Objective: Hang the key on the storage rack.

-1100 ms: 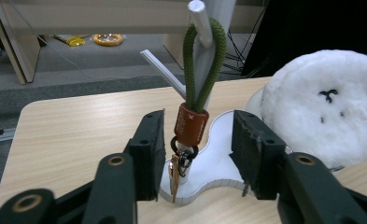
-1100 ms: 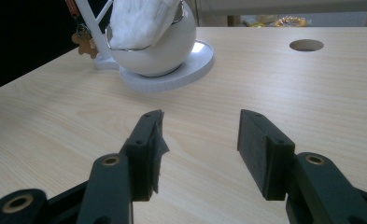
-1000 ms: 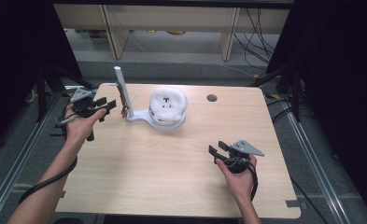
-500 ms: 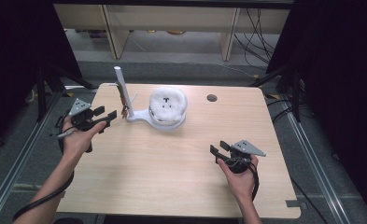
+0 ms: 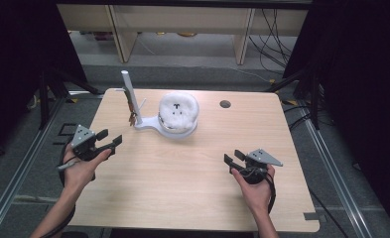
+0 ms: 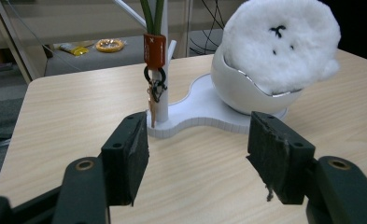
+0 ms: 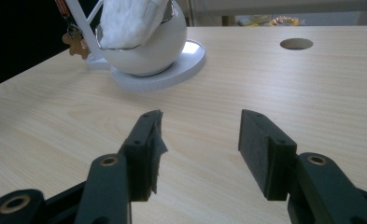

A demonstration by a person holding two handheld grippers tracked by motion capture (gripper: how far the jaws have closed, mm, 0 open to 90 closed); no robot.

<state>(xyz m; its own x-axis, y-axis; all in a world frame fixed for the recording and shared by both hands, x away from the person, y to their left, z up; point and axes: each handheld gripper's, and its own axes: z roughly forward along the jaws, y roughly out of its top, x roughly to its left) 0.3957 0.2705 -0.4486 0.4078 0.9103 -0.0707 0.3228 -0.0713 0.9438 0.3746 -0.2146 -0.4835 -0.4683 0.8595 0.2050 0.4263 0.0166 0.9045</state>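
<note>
Tongs first: your left tongs [image 5: 111, 141] have pulled back from the white stand toward your near-left side of the table [image 5: 192, 198], over the last second, while your right tongs [image 5: 233, 160] have kept their place near the right front. Both pairs stand apart and hold nothing; the left gripper view shows open jaws aimed at the stand's post, the right gripper view shows open jaws aimed at the bowl's base.

That retreat reads to me as a release finished or a fresh approach being lined up; nothing is in hand, so any lifting work is yet to begin.

Outward from there, count what you have. One white stand [image 5: 150, 125], well ahead of both tongs, toward the far middle of the table. One upright post [image 5: 128, 94] on it, with one small orange charm [image 6: 154, 51] hanging from it. One white bowl [image 6: 246, 95] on the stand's round end. One fluffy white plush [image 5: 178, 110] with a stitched face sitting in that bowl. One round cable hole [image 5: 225, 104] to its right.
</note>
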